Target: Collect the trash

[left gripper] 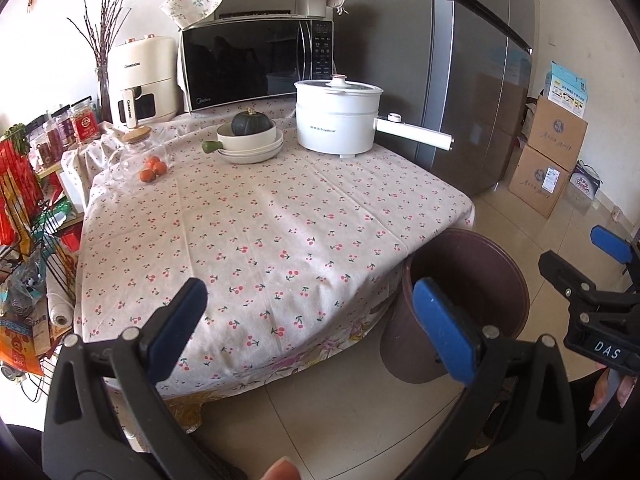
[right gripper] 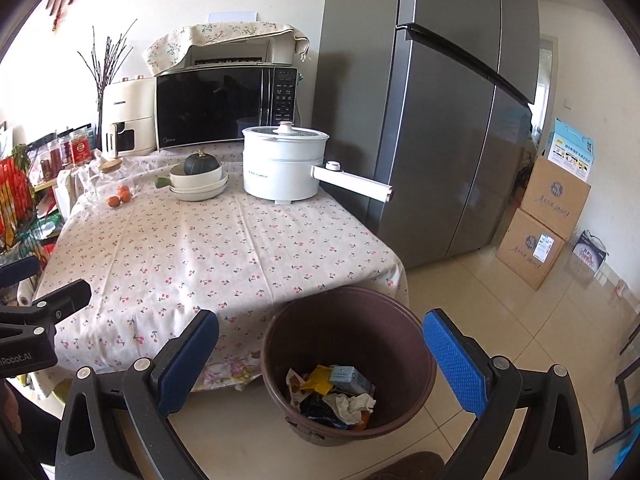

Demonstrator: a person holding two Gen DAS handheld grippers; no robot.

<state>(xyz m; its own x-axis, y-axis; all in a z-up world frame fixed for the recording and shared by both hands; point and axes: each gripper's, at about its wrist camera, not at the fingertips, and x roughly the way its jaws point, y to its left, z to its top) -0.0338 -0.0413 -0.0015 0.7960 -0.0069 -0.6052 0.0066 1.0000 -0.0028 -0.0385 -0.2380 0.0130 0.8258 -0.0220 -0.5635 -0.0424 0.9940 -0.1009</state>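
Note:
A brown trash bin [right gripper: 400, 364] stands on the floor at the table's near right corner. It holds crumpled paper and wrappers [right gripper: 336, 394]. The bin also shows in the left wrist view [left gripper: 496, 280], its inside hidden there. My right gripper [right gripper: 320, 356] is open and empty, above and just in front of the bin. My left gripper [left gripper: 312, 324] is open and empty, over the table's near edge. In the left wrist view the right gripper [left gripper: 580, 256] shows at the right edge. The left gripper [right gripper: 24, 280] shows at the left edge of the right wrist view.
The table has a cherry-print cloth [left gripper: 260, 232]. At its back stand a white electric pot [left gripper: 340, 120] with a long handle, stacked bowls with a green squash [left gripper: 250, 136], oranges [left gripper: 152, 170], a microwave [left gripper: 256, 64] and an air fryer [left gripper: 142, 80]. A grey fridge [right gripper: 440, 120] and cardboard boxes [right gripper: 540, 228] stand right. A wire rack [left gripper: 28, 240] stands left.

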